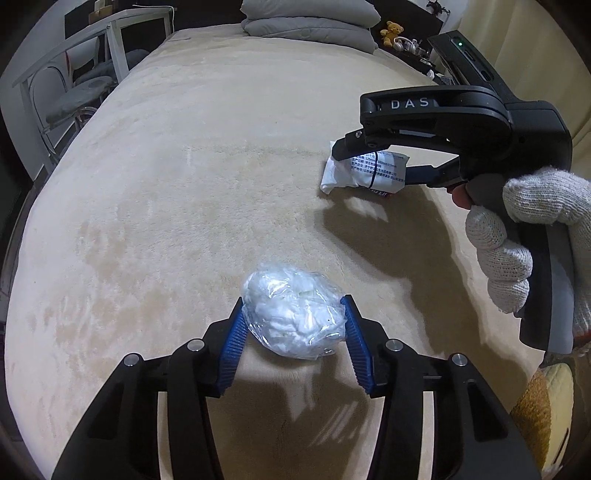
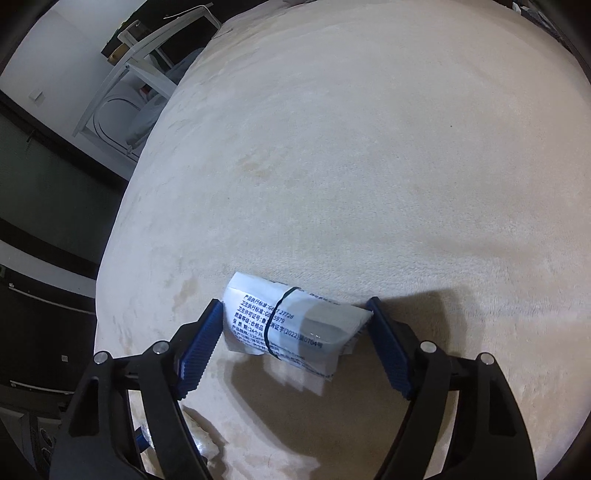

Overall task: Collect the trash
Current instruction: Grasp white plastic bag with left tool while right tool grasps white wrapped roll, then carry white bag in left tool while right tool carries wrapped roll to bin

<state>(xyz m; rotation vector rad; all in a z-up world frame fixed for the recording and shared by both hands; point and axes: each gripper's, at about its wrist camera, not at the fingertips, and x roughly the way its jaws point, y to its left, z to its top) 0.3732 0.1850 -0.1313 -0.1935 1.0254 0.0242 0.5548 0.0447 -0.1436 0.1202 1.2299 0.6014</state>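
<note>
While my left gripper [image 1: 293, 325] points down at the cream bedcover [image 1: 184, 184], its blue pads are pressed against both sides of a crumpled clear plastic bag [image 1: 295, 314] stuffed with white tissue, so that tool is clamped on it, the wad sitting just at the fingertips on the near part of the bed. My right gripper [image 2: 295, 325], held in my gloved hand [image 1: 524, 236], straddles a white printed packet [image 2: 291, 321] bound with a thin dark band. The packet lies farther up the bed and to the right of the bag, well apart from it. The left pad touches the packet's end and the right pad sits at its other end, but I cannot tell whether they truly squeeze it. Grey pillows [image 1: 310, 22] lie at the head of the bed, and a white chair [image 1: 70, 85] stands beside it.
</note>
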